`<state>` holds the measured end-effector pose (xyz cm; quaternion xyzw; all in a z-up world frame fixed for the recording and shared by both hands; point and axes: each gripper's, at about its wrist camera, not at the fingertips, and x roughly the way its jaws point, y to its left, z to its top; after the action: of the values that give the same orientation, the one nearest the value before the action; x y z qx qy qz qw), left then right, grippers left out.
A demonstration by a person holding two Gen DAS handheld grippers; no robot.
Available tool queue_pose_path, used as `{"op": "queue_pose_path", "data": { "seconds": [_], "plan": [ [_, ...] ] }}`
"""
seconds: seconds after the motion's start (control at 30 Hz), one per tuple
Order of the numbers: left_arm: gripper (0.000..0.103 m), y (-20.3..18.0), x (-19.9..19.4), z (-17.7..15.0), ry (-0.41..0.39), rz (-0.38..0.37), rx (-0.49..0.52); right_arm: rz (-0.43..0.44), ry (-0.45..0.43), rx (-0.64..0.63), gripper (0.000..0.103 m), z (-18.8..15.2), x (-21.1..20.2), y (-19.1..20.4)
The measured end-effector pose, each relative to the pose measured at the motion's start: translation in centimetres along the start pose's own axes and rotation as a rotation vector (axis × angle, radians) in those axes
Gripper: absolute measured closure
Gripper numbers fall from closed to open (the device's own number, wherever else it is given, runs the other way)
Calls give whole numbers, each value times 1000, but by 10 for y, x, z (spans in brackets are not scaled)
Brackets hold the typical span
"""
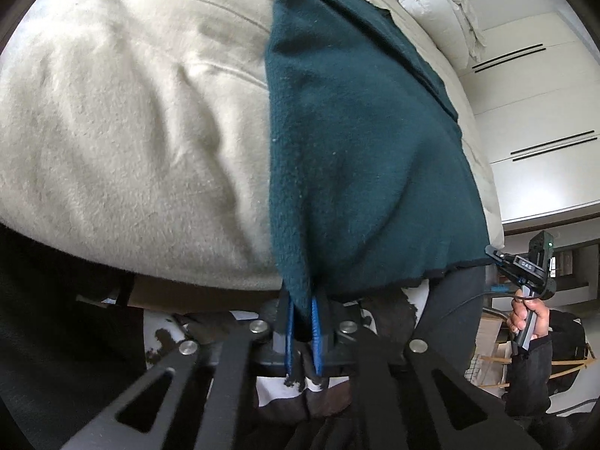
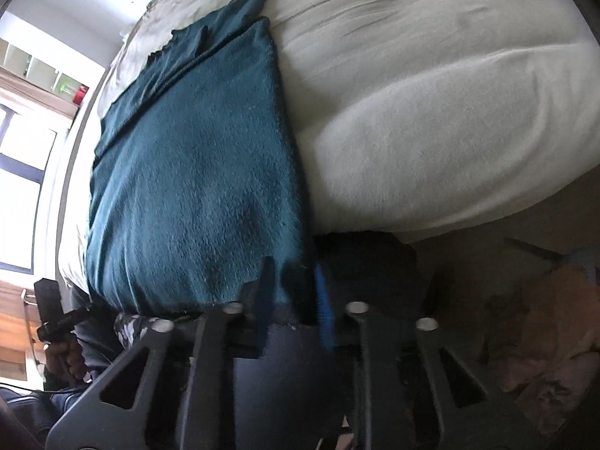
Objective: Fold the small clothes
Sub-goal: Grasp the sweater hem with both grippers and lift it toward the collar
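A dark teal cloth [image 1: 348,142] is spread across a cream bed [image 1: 123,131], its near edge hanging at the bed's front. The left tool [image 1: 302,318] is closed on the cloth's near left corner (fabric pinched between blue pads). The right tool [image 2: 296,300] is closed on the opposite near corner, fabric likewise gripped.

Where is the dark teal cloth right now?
The teal cloth lies on the cream bedspread, its near edge over the bed's edge, one corner pinched by the left tongs, the other by the right tongs.
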<state>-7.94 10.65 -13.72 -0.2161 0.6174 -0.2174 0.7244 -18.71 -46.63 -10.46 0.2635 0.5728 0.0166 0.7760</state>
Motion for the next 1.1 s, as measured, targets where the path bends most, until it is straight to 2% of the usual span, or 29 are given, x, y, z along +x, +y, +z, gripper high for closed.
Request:
{"op": "queue_pose_path", "data": {
  "seconds": [0.13,0.23,0.43,0.6,0.7,0.93,1.1],
  "plan": [
    [95,0,-13,-2,-23,-31,6,14,-10,7,95,-4,-5,0],
    [96,0,-25,1,-50,-81,-8,68,-48,31,96,-6,-15,4],
    [96,0,-55,16,-140,-253,-68,261,-138,85,96,6,-41,16],
    [96,-9,-78,35,-231,-359,-77,429,-220,146,96,30,-52,26],
    [96,-6,-85,52,-275,-422,-120,487,-266,179,96,48,-51,33],
    [96,2,-88,99,-363,-474,-223,584,-368,263,96,100,-40,45],
    [96,5,-92,137,-412,-479,-243,581,-406,291,96,142,-29,51]
  ]
}}
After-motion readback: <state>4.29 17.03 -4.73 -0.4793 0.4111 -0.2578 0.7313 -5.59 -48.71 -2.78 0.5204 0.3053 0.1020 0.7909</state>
